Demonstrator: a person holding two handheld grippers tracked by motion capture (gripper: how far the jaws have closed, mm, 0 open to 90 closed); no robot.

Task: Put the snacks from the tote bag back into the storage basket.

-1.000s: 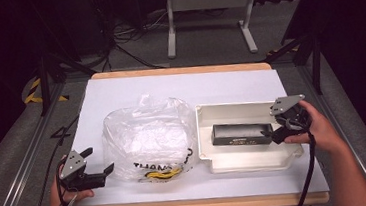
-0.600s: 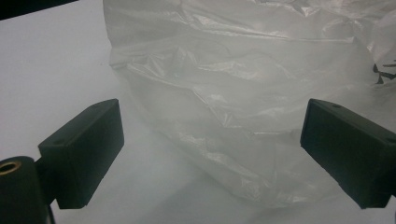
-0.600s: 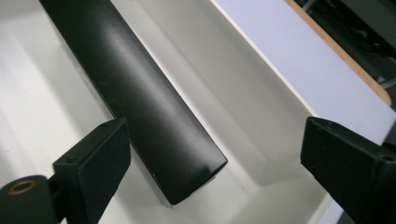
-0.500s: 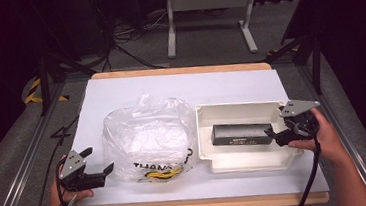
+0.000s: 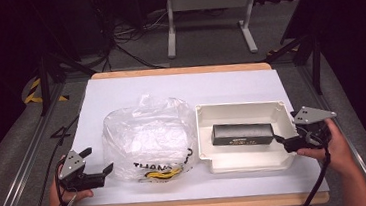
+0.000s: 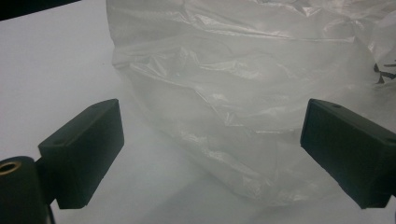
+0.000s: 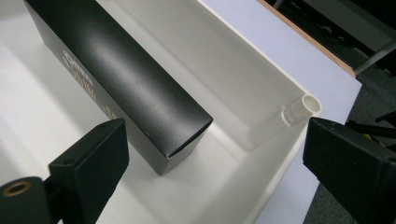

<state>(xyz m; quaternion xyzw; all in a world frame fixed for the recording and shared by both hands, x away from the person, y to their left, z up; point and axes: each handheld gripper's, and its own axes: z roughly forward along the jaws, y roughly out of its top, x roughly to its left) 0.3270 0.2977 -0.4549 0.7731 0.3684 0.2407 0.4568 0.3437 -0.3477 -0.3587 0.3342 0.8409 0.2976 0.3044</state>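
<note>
A white tray (image 5: 242,112) sits on the right half of the table (image 5: 179,85), and in it lies one long black box (image 5: 242,133), flat on the tray floor and running left to right. Left of the tray, touching or just beside its left wall, slumps a clear plastic bag (image 5: 146,139) with black lettering near its front edge and something yellow showing through at the bottom; what else it holds cannot be told.

The right gripper (image 5: 281,144) is at the tray's right end, its jaws pointing left toward the near end of the box. Its jaws have just been opening and stand wide apart, with nothing pressed between them. In the right gripper view the box's (image 7: 116,79) end corner lies between and beyond the jaws, clear of both pads, and gold print runs along the box's side. That view also shows the tray's far wall (image 7: 219,70) and a small round post at its corner, details too small to make out from above.

The left gripper (image 5: 107,171) rests near the front left edge of the table, jaws pointing right at the bag. The left gripper view shows its jaws spread wide and empty, with the bag's (image 6: 243,102) crinkled, cloudy lower side just ahead of them and the table (image 6: 51,65) bare beneath. The high view alone gives the bag's lettering in full and how bag and tray lie side by side.
</note>
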